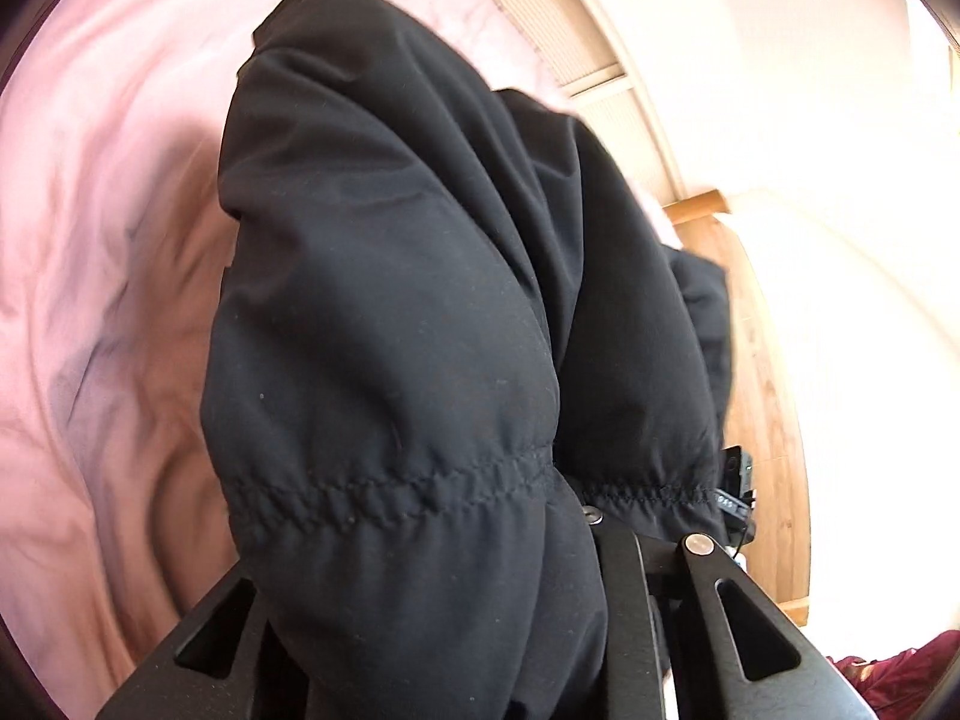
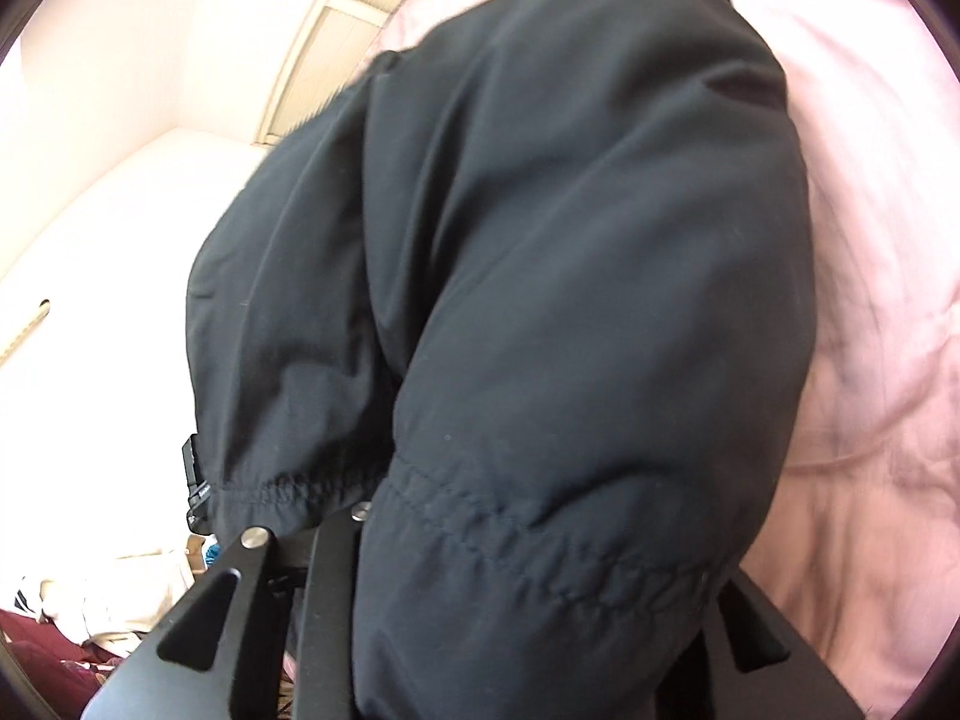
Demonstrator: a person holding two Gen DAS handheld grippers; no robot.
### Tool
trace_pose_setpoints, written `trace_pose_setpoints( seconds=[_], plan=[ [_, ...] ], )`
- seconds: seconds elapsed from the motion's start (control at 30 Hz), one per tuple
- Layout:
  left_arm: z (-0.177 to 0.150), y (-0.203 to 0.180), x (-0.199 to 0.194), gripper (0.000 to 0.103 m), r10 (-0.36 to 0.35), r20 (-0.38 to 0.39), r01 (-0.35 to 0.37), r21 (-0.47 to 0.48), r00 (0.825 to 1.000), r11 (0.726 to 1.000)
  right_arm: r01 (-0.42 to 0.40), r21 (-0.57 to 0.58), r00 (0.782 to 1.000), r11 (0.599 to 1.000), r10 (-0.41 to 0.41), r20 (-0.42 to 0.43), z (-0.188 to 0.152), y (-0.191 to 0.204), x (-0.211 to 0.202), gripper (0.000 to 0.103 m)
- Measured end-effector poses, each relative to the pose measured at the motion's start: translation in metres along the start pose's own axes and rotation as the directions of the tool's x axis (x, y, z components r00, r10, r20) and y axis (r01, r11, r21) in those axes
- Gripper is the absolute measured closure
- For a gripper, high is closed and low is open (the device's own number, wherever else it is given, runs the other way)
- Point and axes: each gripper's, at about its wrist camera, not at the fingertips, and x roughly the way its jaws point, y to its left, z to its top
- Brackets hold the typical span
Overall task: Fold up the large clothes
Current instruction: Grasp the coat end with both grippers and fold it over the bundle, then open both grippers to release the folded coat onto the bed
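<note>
A black padded jacket (image 1: 390,276) fills the middle of the left wrist view, lifted off the pink bed. Its gathered, stitched hem (image 1: 384,498) bunches across my left gripper (image 1: 444,546), which is shut on the cloth; the fingertips are hidden under it. The right wrist view shows the same jacket (image 2: 570,252) hanging over my right gripper (image 2: 528,546), shut on the hem (image 2: 540,546) with its tips covered too. A small black part (image 1: 735,480) that may belong to the other gripper shows at the hem's far end in each view (image 2: 195,480).
Wrinkled pink bedding (image 1: 102,276) (image 2: 870,360) lies under and behind the jacket. A slatted cream headboard (image 1: 540,18) and bright white wall stand beyond. Wood (image 1: 768,396) runs along the bed's side. Maroon clothing (image 1: 888,678) and a pale clothes pile (image 2: 108,606) lie nearby.
</note>
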Motion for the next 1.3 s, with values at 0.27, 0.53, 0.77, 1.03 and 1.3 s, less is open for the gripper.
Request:
trace_pose_setpoints(
  seconds=[0.27, 0.53, 0.77, 1.03, 1.3],
  plan=[
    [-0.025, -0.044, -0.055, 0.083, -0.048, 0.014, 0.048, 0.032, 0.999, 0.998, -0.004, -0.055, 1.0, 0.998, 0.004, -0.002, -0.013, 0.066, -0.028, 0.08],
    [-0.048, -0.032, -0.062, 0.083, 0.072, -0.029, -0.069, 0.085, 0.997, 0.994, 0.03, -0.06, 0.999, 0.998, -0.032, -0.04, -0.043, 0.083, -0.02, 0.08],
    [-0.062, 0.019, -0.044, 0.046, 0.307, -0.058, -0.305, 0.039, 0.95, 0.951, 0.202, -0.01, 0.978, 0.979, -0.202, -0.041, -0.059, 0.043, 0.013, 0.066],
    [-0.036, -0.002, -0.085, 0.021, 0.443, 0.042, -0.445, 0.092, 0.896, 0.891, 0.351, 0.016, 0.936, 0.936, -0.351, 0.021, -0.068, 0.034, -0.043, 0.033],
    [-0.072, -0.035, -0.139, 0.017, 0.568, 0.222, -0.608, 0.213, 0.793, 0.765, 0.543, -0.018, 0.827, 0.839, -0.532, 0.183, -0.114, 0.093, -0.068, 0.02]
  ],
)
